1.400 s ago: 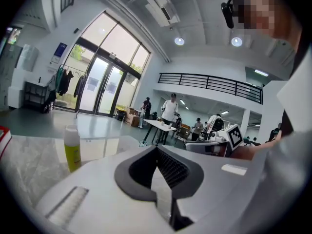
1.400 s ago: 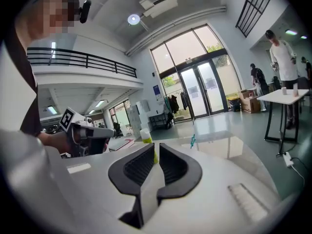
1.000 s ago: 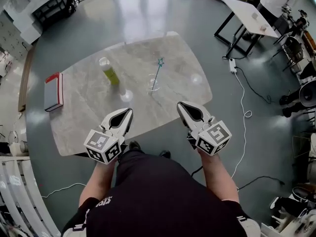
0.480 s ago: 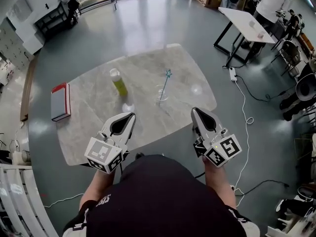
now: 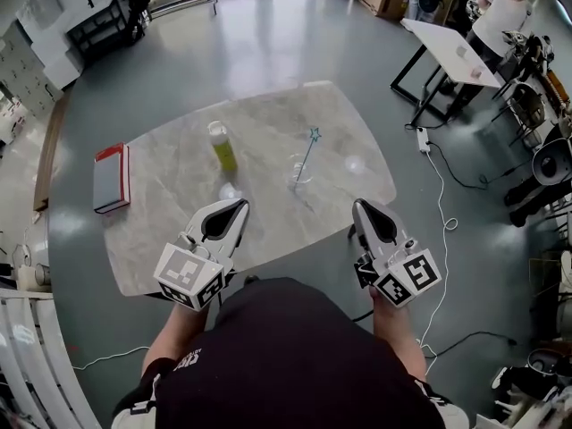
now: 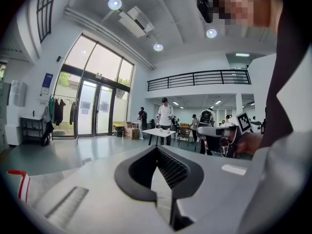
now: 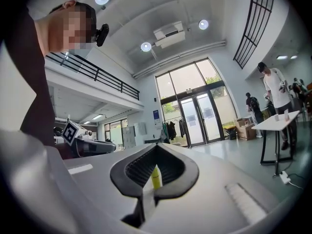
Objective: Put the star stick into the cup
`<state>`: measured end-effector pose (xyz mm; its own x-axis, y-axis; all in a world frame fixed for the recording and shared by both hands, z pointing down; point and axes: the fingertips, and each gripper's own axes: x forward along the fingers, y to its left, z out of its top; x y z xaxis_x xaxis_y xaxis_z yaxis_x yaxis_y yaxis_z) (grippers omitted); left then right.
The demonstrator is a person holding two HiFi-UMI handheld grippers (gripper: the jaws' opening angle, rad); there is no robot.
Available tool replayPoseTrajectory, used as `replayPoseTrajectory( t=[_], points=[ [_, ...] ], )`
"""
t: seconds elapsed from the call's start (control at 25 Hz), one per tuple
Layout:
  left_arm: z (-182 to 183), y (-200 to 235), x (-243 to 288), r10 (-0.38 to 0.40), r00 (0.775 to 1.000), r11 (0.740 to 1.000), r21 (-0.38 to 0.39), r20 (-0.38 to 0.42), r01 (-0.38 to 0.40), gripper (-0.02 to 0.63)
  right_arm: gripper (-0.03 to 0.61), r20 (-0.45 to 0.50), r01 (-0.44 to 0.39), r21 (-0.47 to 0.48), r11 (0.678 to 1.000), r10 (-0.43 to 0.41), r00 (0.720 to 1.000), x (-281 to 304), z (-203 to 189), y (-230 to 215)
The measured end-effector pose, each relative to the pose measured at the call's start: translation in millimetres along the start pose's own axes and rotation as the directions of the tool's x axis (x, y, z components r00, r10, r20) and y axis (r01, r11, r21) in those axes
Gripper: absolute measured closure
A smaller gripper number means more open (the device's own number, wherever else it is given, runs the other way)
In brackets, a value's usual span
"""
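"Where are the grippers?"

"Closest to us, over the near edge of the marble table [image 5: 268,114]. The left gripper [image 5: 234,206] and the right gripper [image 5: 361,206] both have their jaws together, with nothing between them."

"And the star stick [image 5: 307,155]?"

"It's in the clear cup [image 5: 299,172] at mid-table, leaning, star end up, well apart from both grippers."

"Anything else?"

"A yellow bottle [image 5: 222,146] stands left of the cup, and a red book [image 5: 111,178] lies by the left edge. Beyond that there's a white table [image 5: 451,43] with a person [image 5: 500,16] beside it."

The person wears a black short-sleeved T-shirt [image 5: 295,356] with white lettering [image 5: 188,362] on the sleeve at lower left. The left gripper [image 5: 239,204] and right gripper [image 5: 359,203] are pale grey, with black-lined fingers [image 5: 208,215] and 1 black-and-white marker cube [image 5: 189,276] each.
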<state>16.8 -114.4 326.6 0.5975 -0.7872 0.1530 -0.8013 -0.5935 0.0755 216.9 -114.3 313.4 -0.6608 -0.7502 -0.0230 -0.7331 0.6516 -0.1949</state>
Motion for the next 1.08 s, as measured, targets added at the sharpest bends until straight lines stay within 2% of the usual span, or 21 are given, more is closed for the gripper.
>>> replayPoseTrajectory(
  t=[1.08],
  points=[
    [-12, 7, -7, 0.012, 1.000, 0.999, -0.033, -0.004, -0.013, 0.612, 0.567, -0.032, -0.025, 0.004, 1.000, 0.025, 0.999, 6, -11, 9]
  ],
)
